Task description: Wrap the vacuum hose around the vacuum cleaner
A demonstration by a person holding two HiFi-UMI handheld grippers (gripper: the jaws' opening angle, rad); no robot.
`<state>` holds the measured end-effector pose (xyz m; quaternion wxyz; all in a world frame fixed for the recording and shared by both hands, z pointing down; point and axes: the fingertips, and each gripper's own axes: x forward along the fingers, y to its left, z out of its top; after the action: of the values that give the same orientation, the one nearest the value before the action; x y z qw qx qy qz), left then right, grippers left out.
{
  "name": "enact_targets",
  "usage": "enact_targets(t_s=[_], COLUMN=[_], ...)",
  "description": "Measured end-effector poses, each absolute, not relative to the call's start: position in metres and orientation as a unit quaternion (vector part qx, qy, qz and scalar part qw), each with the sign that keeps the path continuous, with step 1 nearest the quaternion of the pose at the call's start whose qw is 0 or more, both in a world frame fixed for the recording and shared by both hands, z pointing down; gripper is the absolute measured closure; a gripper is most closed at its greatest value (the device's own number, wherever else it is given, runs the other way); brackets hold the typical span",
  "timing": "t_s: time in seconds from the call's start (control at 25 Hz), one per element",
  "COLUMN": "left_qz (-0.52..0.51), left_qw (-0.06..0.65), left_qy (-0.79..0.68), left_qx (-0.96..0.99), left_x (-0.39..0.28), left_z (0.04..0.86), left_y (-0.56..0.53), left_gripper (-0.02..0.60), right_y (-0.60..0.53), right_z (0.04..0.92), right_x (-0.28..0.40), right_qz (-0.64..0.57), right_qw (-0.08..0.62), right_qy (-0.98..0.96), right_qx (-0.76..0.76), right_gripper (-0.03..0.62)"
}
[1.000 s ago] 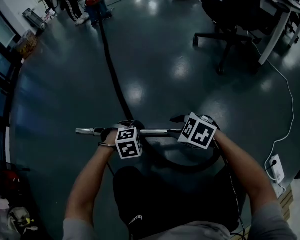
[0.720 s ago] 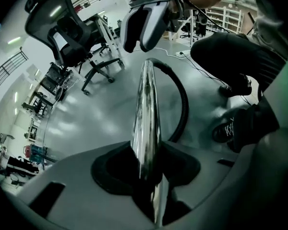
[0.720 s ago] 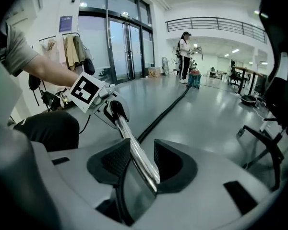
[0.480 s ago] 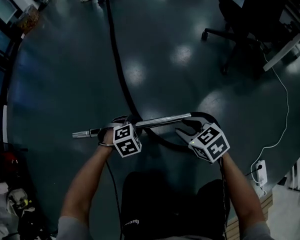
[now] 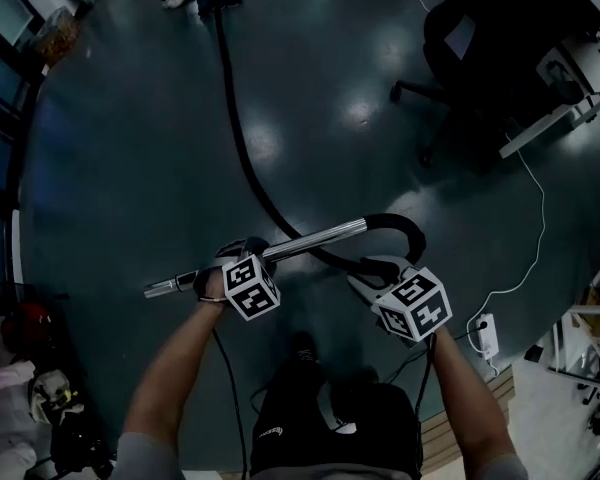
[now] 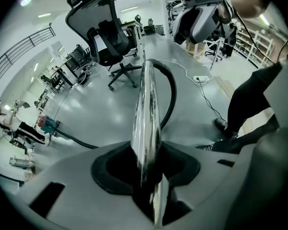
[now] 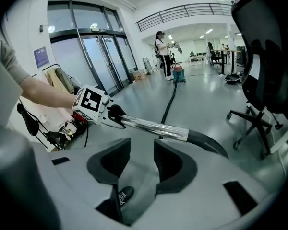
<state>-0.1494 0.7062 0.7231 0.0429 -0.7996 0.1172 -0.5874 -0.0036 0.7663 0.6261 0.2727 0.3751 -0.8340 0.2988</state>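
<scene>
Vacuum hose [image 5: 236, 118]: black, long, lies across floor from vacuum cleaner [image 7: 178, 74] far off toward me, then lifts into tight U-bend joining chrome wand [image 5: 310, 240]. Wand straight, shiny, off floor, tilted, bend end higher. Clamped between jaws of my left gripper [image 6: 146, 159]. Cleaner small, blue body, red top, upright on floor. Hose not wrapped on it.

left gripper [image 5: 238, 256] apparently grips the wand [image 5: 315, 238]; hose [image 5: 236, 128] trails away.

The tube [image 5: 280, 250] lies crosswise in front. From its right end the hose [image 5: 240, 138] runs back to what seems the vacuum cleaner [image 7: 178, 74]. The chair [image 5: 480, 38] stands right of the hose.
</scene>
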Motion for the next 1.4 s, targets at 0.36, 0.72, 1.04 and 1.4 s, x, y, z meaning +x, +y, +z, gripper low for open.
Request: enact_targets(t_s=[0.36,0.72,1.04,1.4], left_qz=[-0.583,-0.55,-0.516,-0.495], left_qw=[0.012,0.003,-0.029,-0.066], left_qy=[0.15,0.184,0.236,0.284], left_qx=[-0.799,-0.815,-0.823,-0.819], left_x=[-0.203,-0.224,-0.232,-0.221], left_z=[0.601,0.521,0.472,0.443], left_y=[0.721,0.741,0.729,0.707], left_gripper=[0.42,0.42,0.42,0.42], right_y=[0.783,0.805,0.796,0.716], right_z=[0.488,0.404,0.383,0.362], right_x=[-0.036,-0.049,-0.077,-0.101], right_qz=[0.341,0.328,0.304,0.292], right_qw=[0.246,0.238,0.226,0.183], right_qy=[-0.809,-0.805,-0.829,-0.857], right_qx=[0.41,0.432,0.412,0.384], right_gripper=[0.441,0.441,0.441,0.441])
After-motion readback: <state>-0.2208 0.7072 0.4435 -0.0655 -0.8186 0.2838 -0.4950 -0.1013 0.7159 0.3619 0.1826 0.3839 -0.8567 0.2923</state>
